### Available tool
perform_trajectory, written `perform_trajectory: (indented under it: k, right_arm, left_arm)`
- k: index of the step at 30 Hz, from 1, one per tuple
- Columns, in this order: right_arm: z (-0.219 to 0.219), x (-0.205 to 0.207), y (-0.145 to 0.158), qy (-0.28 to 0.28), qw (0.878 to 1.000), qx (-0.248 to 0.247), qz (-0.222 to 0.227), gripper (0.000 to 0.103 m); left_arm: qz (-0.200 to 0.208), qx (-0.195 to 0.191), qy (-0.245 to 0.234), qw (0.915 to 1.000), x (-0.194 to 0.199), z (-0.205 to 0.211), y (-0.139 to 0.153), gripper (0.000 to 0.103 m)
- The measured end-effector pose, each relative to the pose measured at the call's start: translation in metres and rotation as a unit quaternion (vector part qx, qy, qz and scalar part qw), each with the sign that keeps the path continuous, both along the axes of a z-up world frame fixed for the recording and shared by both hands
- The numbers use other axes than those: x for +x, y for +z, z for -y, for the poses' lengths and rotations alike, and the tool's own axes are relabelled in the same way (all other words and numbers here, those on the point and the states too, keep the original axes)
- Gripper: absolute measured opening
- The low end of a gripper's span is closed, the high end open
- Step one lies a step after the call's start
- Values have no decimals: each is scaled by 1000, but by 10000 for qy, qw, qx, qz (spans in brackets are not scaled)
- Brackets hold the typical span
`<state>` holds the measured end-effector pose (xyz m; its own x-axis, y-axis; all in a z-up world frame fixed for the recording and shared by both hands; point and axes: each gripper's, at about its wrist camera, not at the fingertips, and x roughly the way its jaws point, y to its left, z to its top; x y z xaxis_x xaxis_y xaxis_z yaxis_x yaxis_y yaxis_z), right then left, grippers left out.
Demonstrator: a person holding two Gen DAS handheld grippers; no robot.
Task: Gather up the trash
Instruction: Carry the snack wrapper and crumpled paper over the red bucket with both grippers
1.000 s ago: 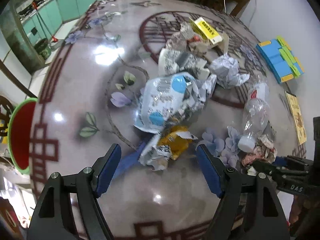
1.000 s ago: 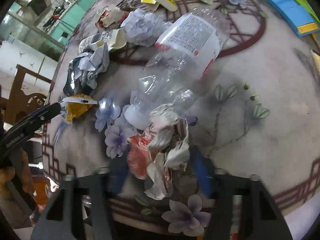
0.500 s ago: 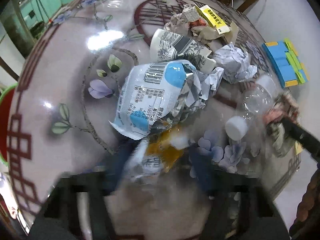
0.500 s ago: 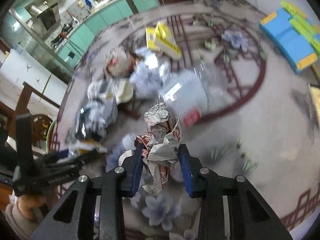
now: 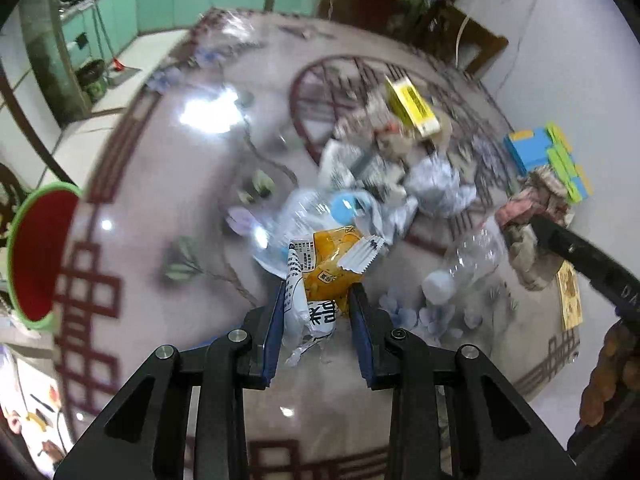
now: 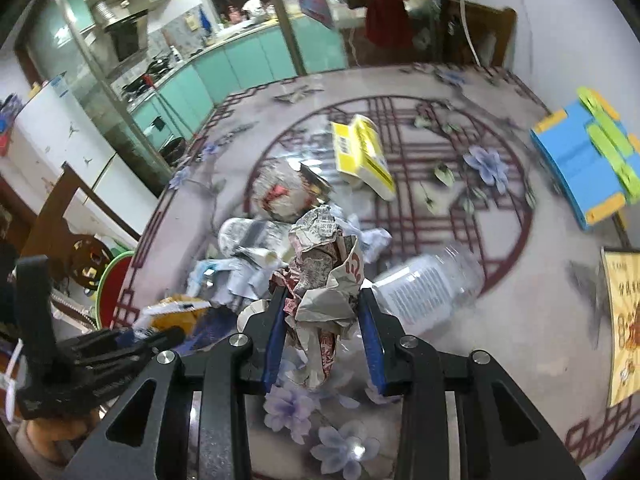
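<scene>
Left gripper clamps a yellow wrapper while the right gripper grips crumpled paper (both lifted).

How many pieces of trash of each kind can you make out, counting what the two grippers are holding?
Snack wrappers: 2, yellow wrapper in the left gripper, blue-and-white bag
Crumpled paper: 3, wad in the right gripper, white ball, red-printed wad
Plastic bottle: 1
Yellow box: 1
Paper cup: 1
Total: 8
</scene>
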<state>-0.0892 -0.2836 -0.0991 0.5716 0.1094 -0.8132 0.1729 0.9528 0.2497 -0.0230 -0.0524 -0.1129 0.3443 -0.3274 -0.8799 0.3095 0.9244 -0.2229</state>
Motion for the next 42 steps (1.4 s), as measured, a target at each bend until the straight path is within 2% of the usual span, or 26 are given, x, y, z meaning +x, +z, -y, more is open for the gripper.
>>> perform_trajectory:
  k: [5, 15, 31, 42]
  right_arm:
    - [-22, 12, 6, 256, 9997, -18, 45, 32]
    - [-69, 27, 11, 623, 9980, -73, 77, 32]
    - [-153, 51, 9, 1035, 9946, -73, -63, 32]
    - [-228, 80, 10, 1351, 9908, -21, -6, 32]
  left_arm:
    - [274, 56, 172, 9995, 6, -17, 14, 30]
    - [412, 88, 462, 9980, 12, -55, 24, 30]
    - [331, 26, 892, 9955, 29, -135, 17, 30]
    - [237, 239, 1416, 9893, 46, -219, 6, 30]
